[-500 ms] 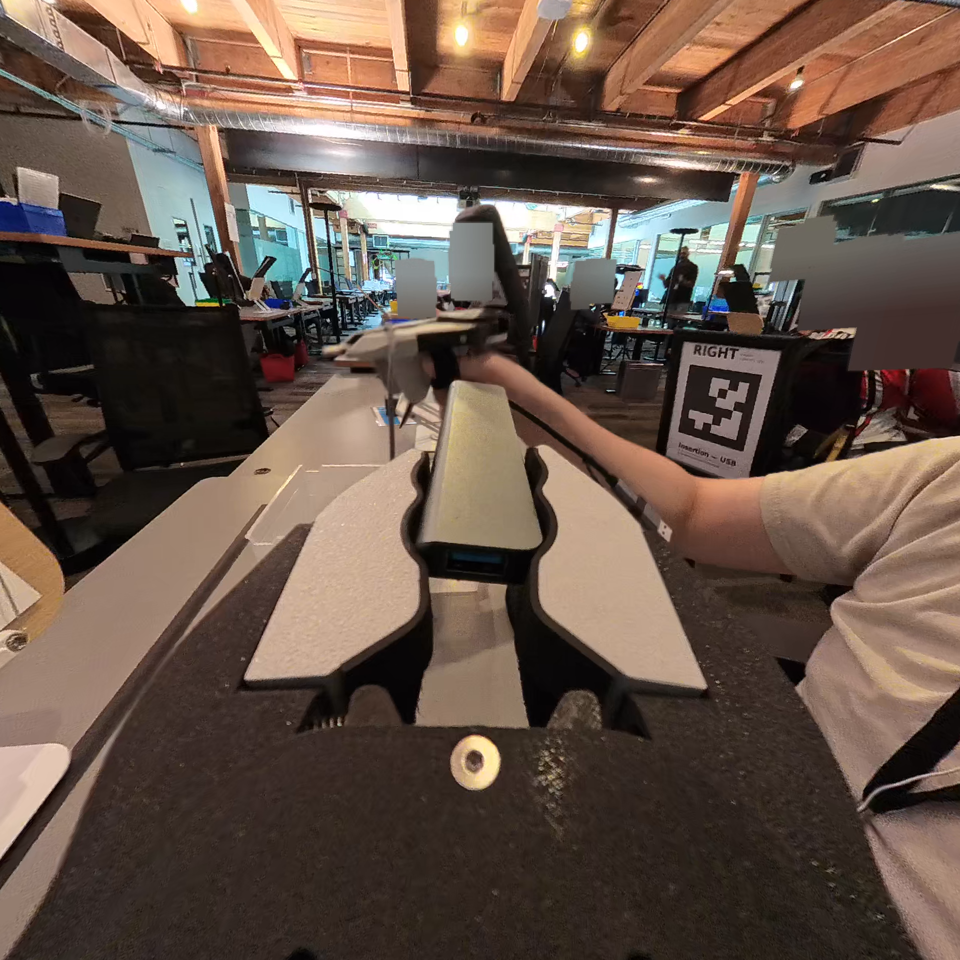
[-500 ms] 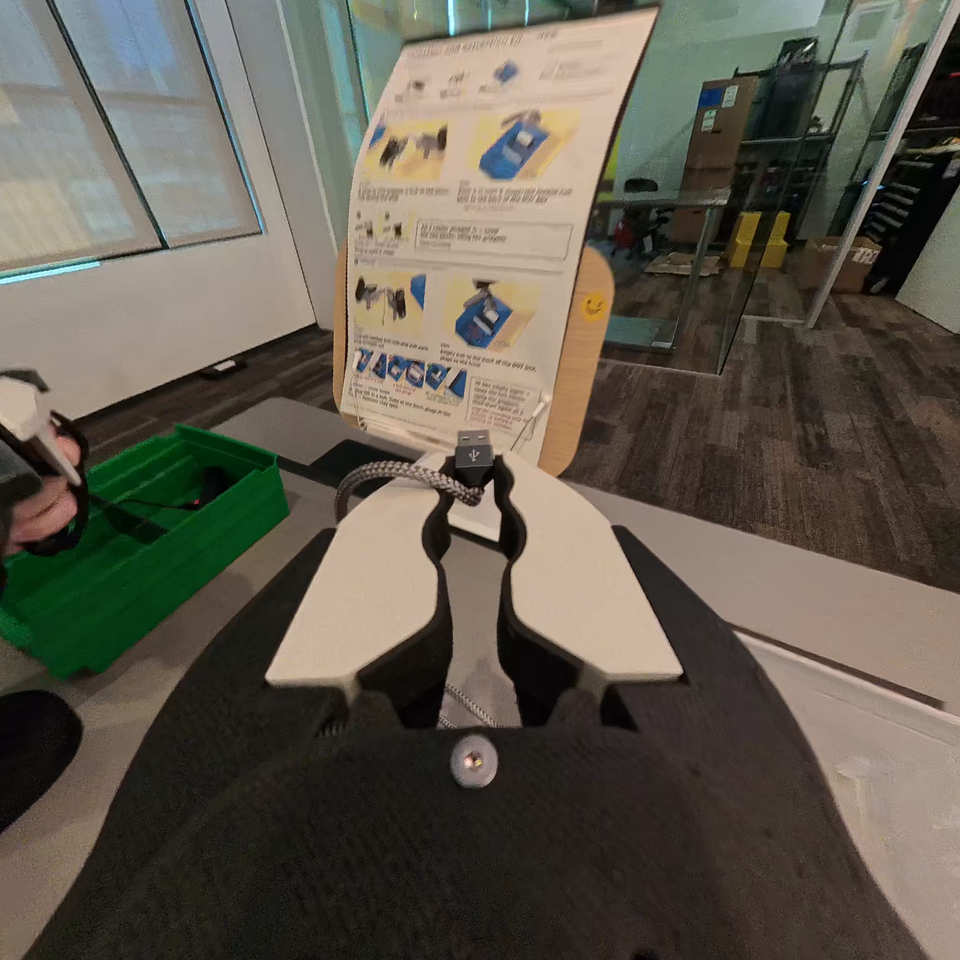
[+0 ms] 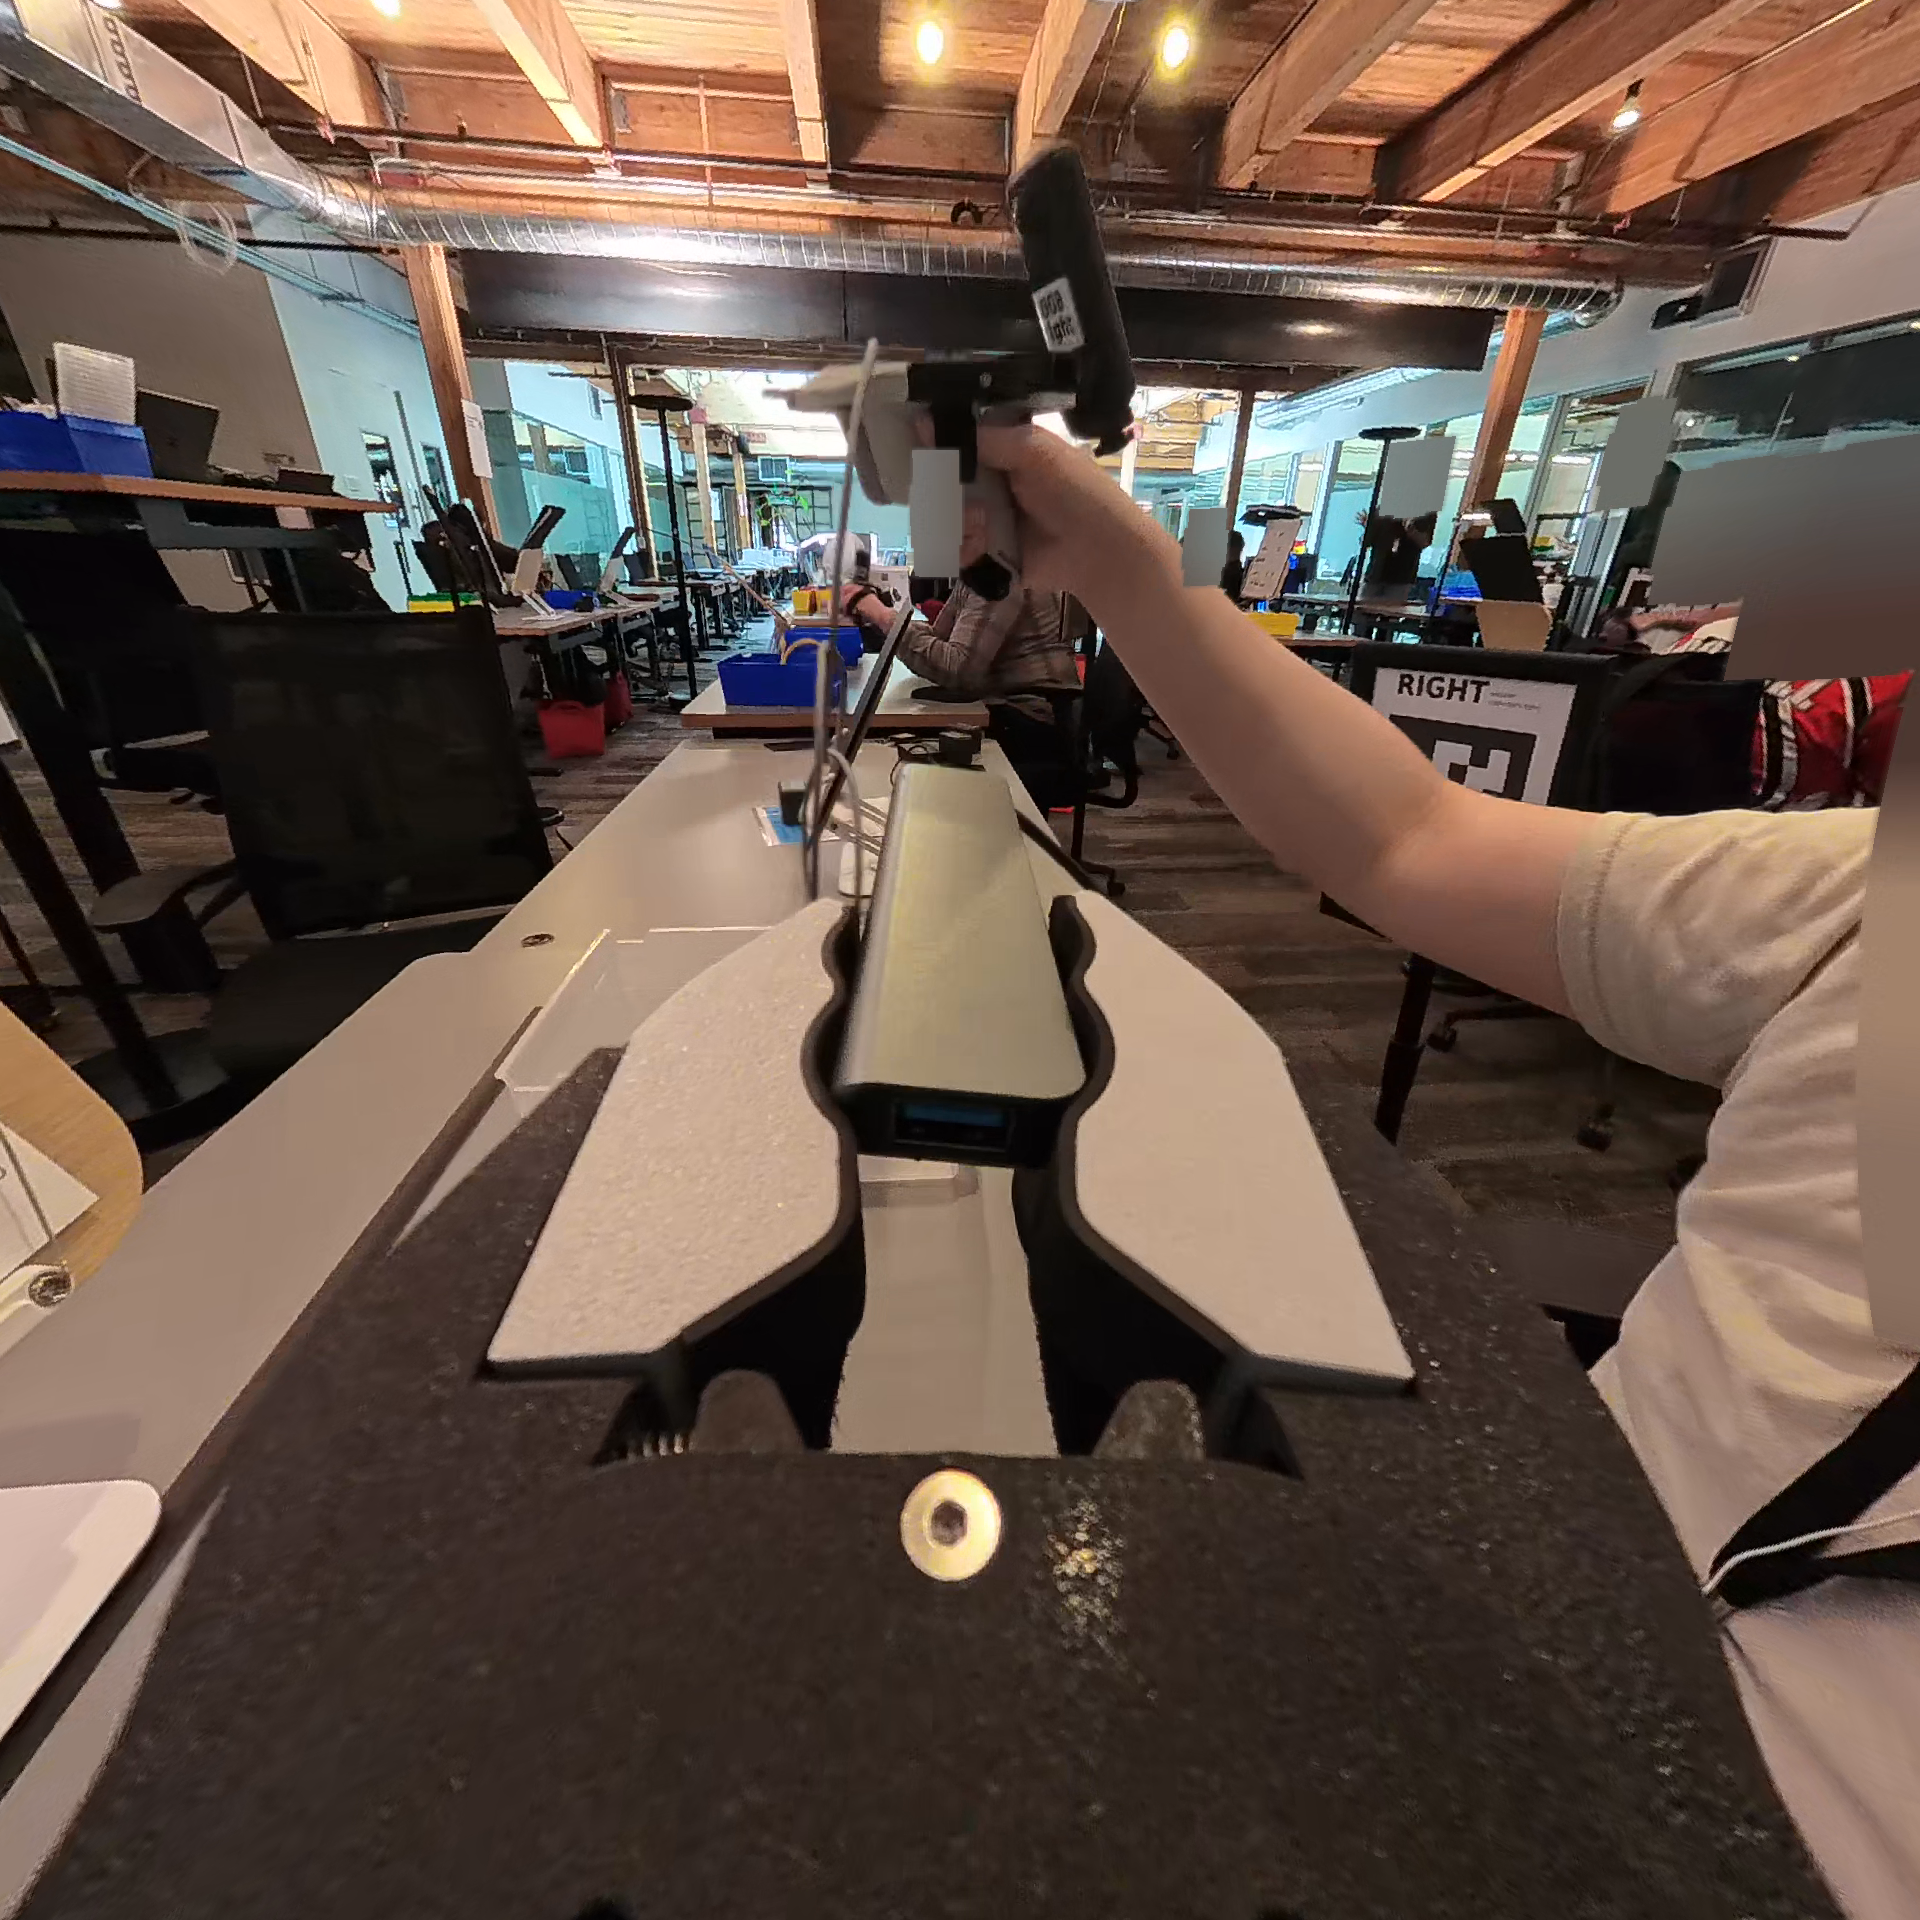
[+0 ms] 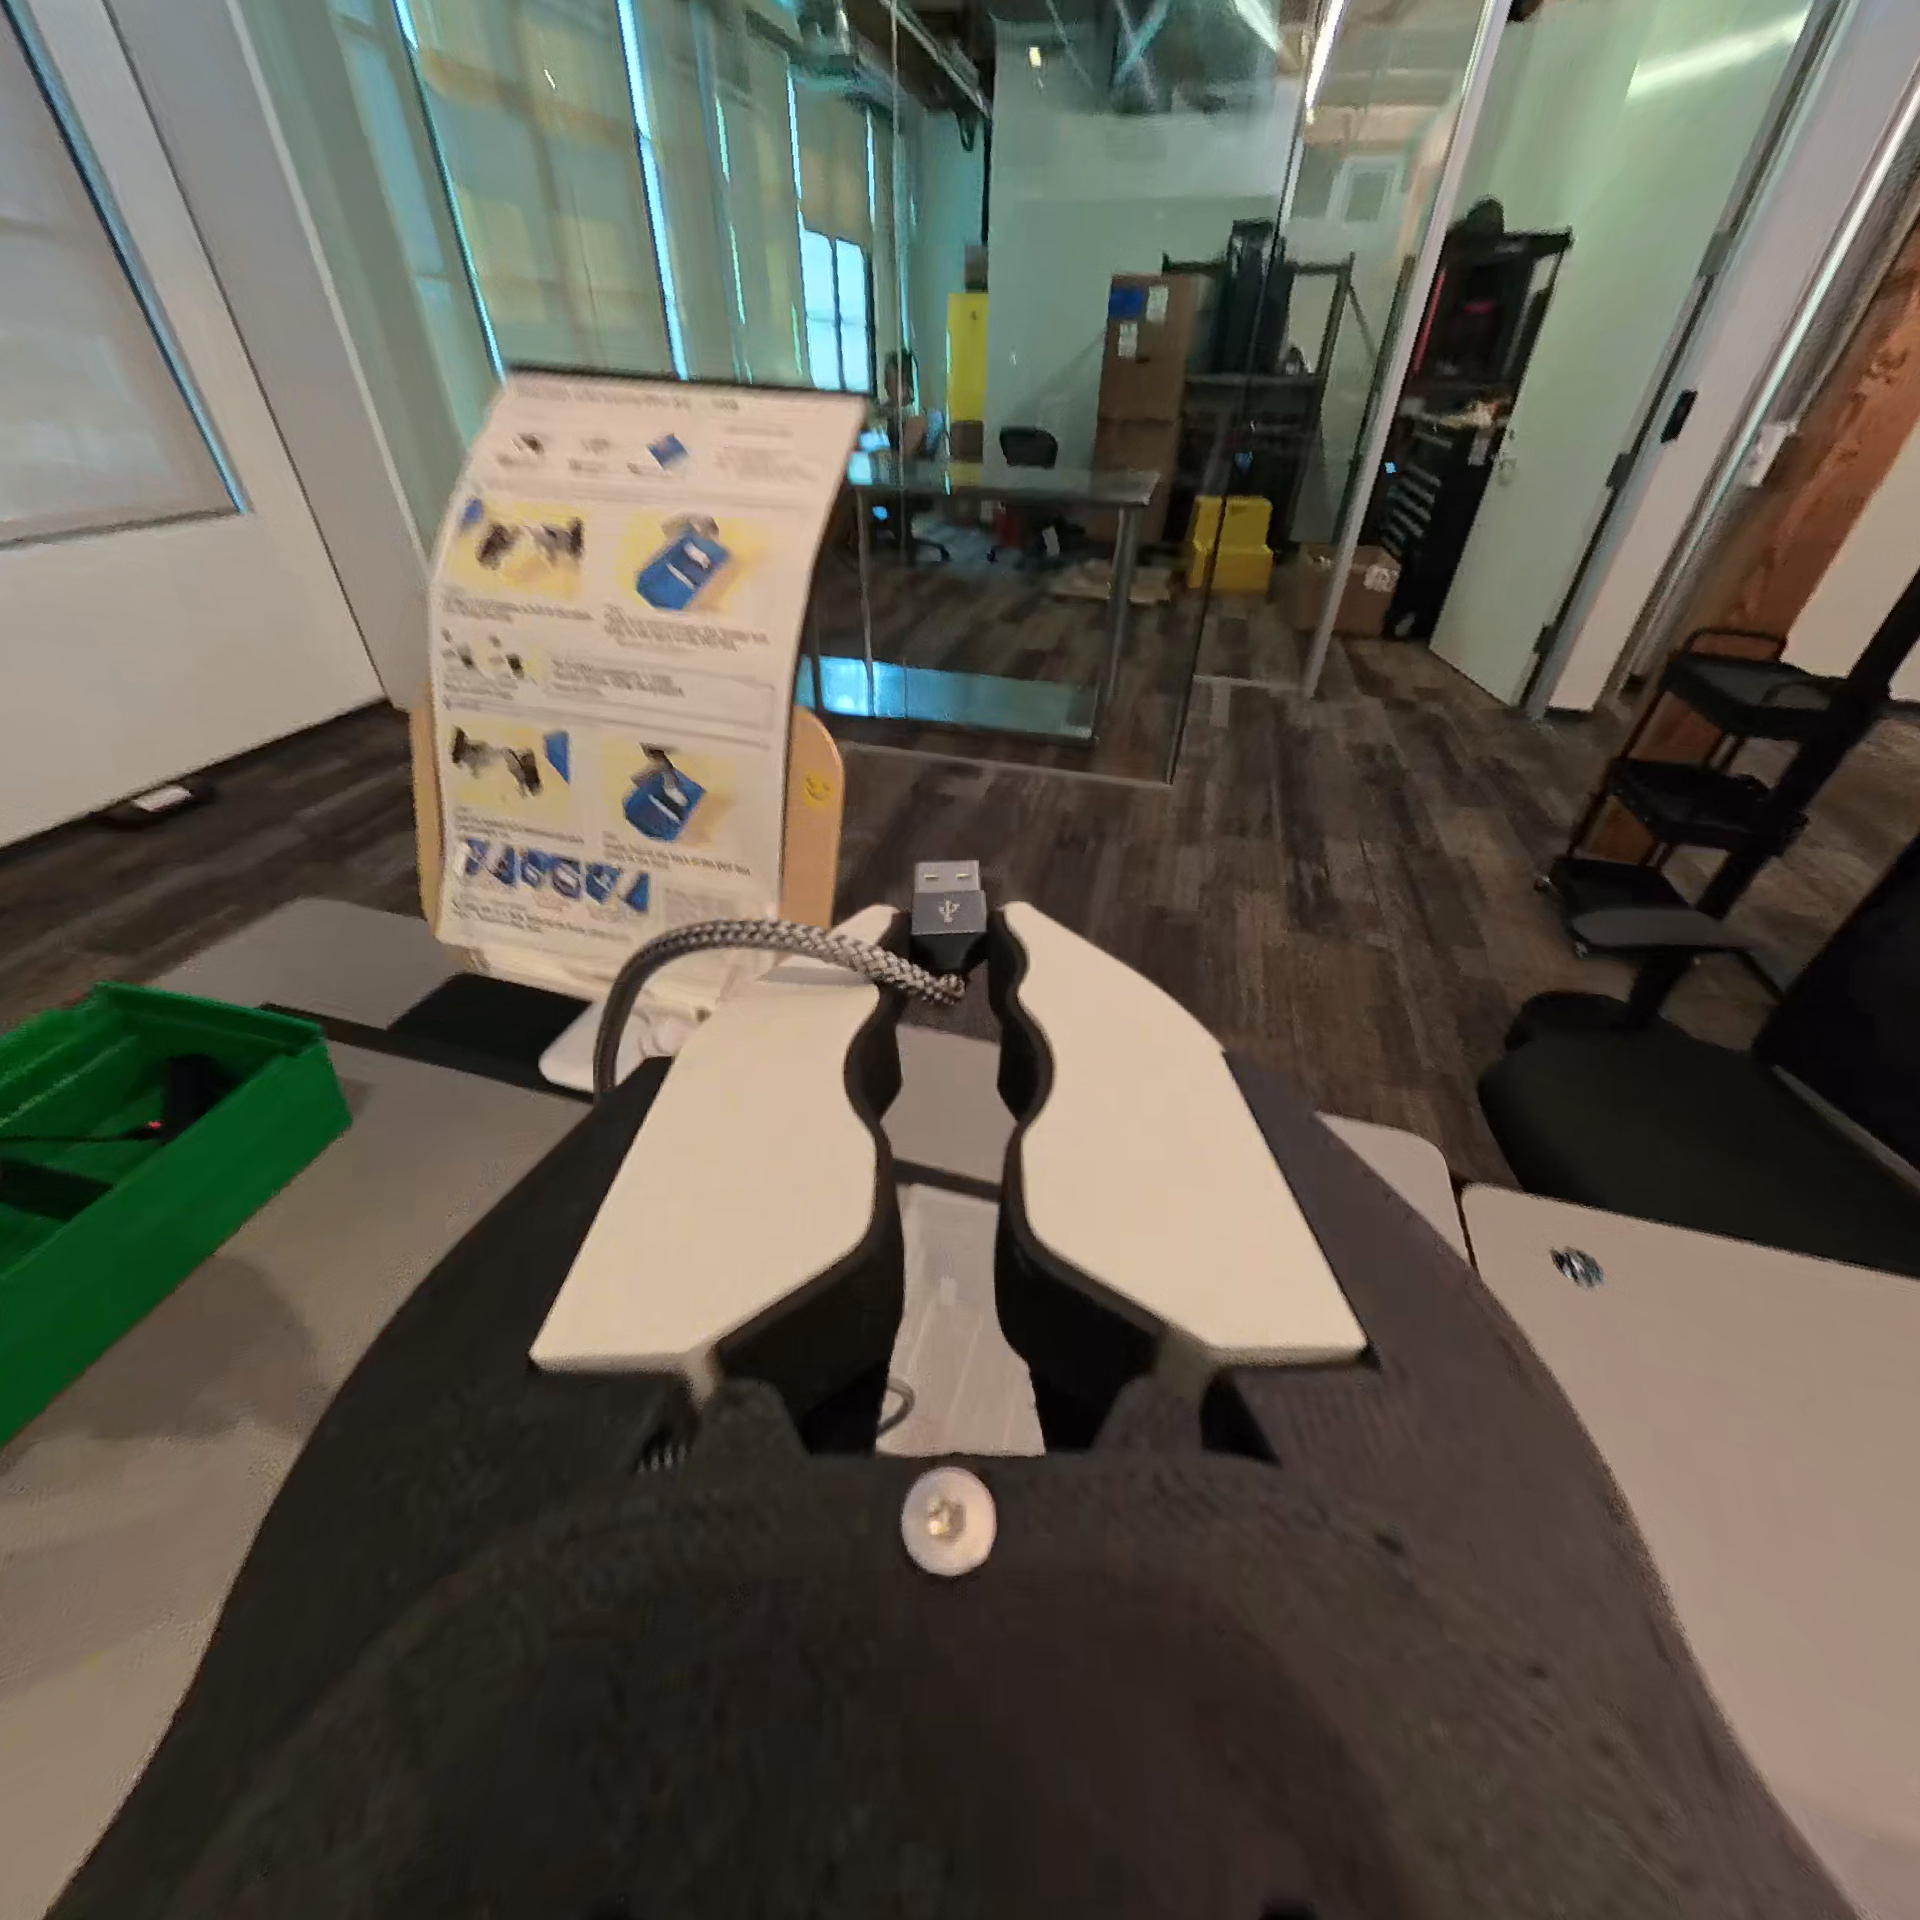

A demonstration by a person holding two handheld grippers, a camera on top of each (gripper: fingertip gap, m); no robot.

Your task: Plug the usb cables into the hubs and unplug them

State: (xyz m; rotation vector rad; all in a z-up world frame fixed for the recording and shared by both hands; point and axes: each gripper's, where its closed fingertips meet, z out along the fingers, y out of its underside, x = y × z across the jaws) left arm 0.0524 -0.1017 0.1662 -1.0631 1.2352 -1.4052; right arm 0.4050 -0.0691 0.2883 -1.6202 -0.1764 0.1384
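Between left tongs [image 3: 951, 997], hub [image 3: 951, 935]; right tongs [image 4: 943, 935], plug [image 4: 947, 902].

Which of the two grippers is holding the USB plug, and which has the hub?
The right gripper pinches the braided cable's USB plug at its fingertips. The left gripper clamps the grey hub, blue port facing the camera.

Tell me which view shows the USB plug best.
The right wrist view: the USB plug sits sharp and close, pinched at the tips of the right tongs. The left wrist view shows only its cable hanging from those tongs far off.
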